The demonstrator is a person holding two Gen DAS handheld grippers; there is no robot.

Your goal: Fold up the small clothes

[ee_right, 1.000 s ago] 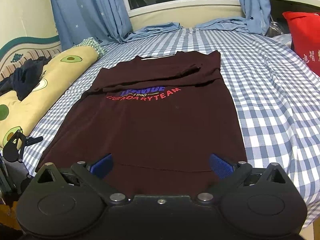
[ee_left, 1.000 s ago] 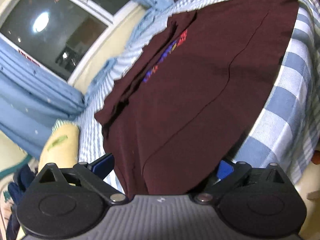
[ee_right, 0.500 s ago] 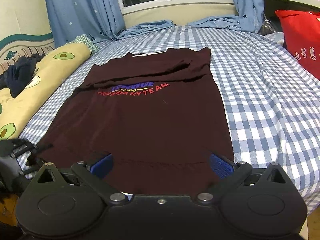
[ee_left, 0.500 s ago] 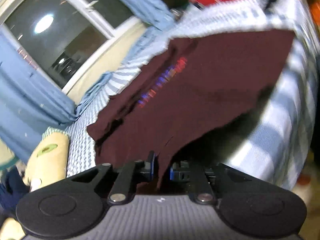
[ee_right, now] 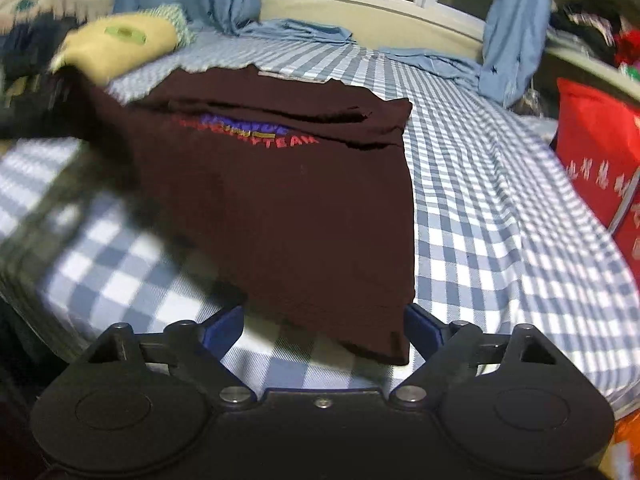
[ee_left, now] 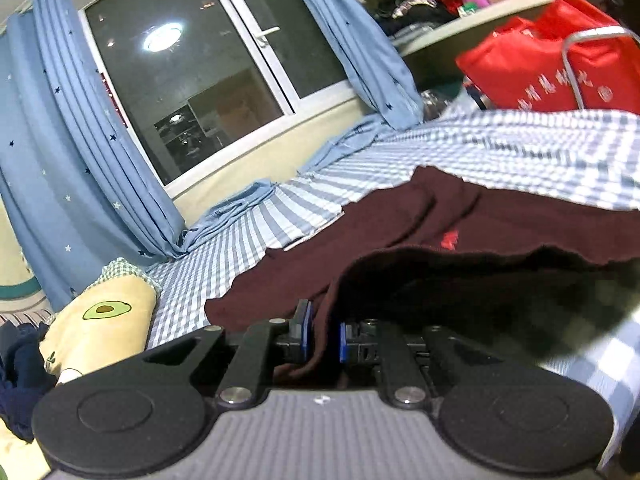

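While left gripper (ee_left: pixel 322 338) clamps lifted hem of maroon shirt (ee_right: pixel 304 200) on checked bedsheet (ee_right: pixel 500 240): soft, light, droopy. Right gripper (ee_right: pixel 322 330) closing, not yet pinching; take hem corner.

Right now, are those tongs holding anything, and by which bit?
The left tongs pinch the dark maroon cotton T-shirt by its bottom hem corner. The right tongs are closing around the other hem corner, not yet gripping.
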